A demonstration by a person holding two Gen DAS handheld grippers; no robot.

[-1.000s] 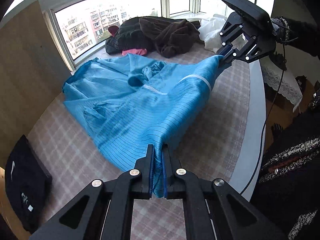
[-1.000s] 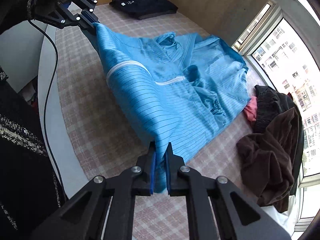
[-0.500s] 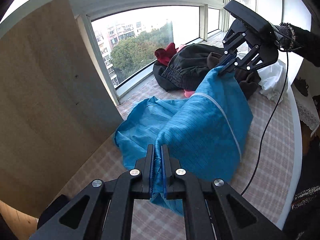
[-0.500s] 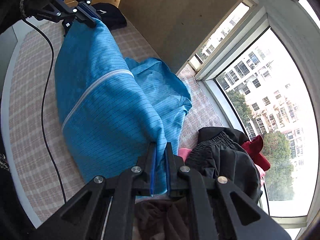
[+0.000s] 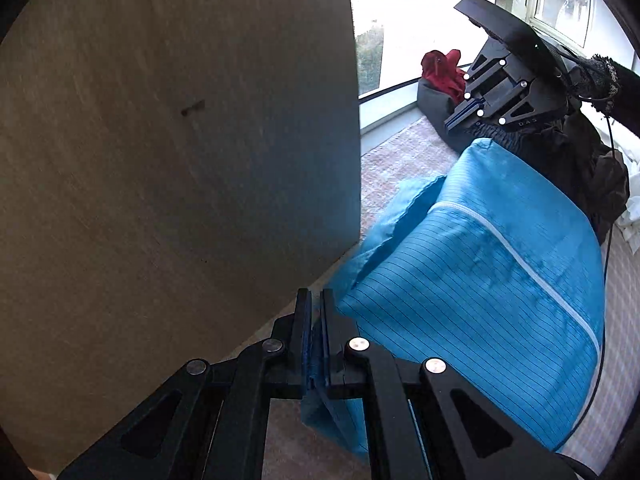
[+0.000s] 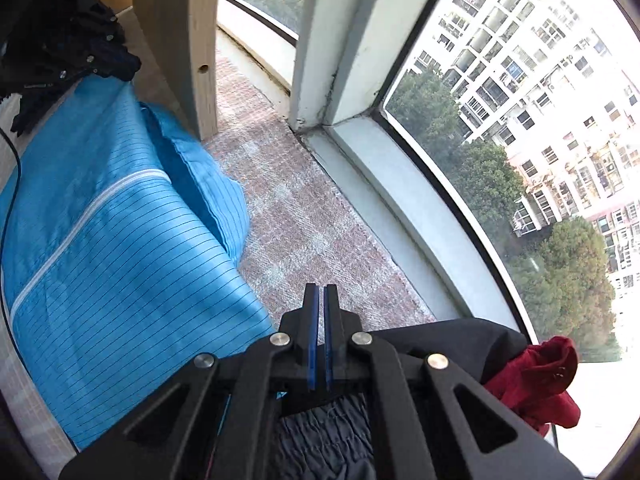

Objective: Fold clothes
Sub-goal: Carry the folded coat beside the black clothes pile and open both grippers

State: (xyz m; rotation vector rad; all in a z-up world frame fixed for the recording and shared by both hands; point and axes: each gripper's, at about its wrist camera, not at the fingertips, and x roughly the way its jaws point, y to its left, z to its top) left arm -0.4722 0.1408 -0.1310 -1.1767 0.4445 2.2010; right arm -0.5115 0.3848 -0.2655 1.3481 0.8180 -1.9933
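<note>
Clamped tight between the fingers of the left gripper (image 5: 316, 340): a hem fold of the blue pinstriped zip jacket (image 5: 480, 280). Draped from there to the right and beyond those fingers, doubled over on the checked surface (image 6: 312, 232), with the white zip running across the upper layer. No cloth to be seen between the fingers of the right gripper (image 5: 454, 122); narrow, nearly together, hanging just past the jacket's far corner and apart from it, above the dark clothes pile (image 5: 580, 160) and near the red garment (image 6: 536, 376). Half a second ago, by contrast, pinched on that same corner with the cloth held up between both grippers. Judged from this: far corner let go or slipped free, first fold laid down, only the left end yet to be set down. Also swung closer to the wooden panel (image 5: 180, 160) than before, now filling the space left of the left fingers.
</note>
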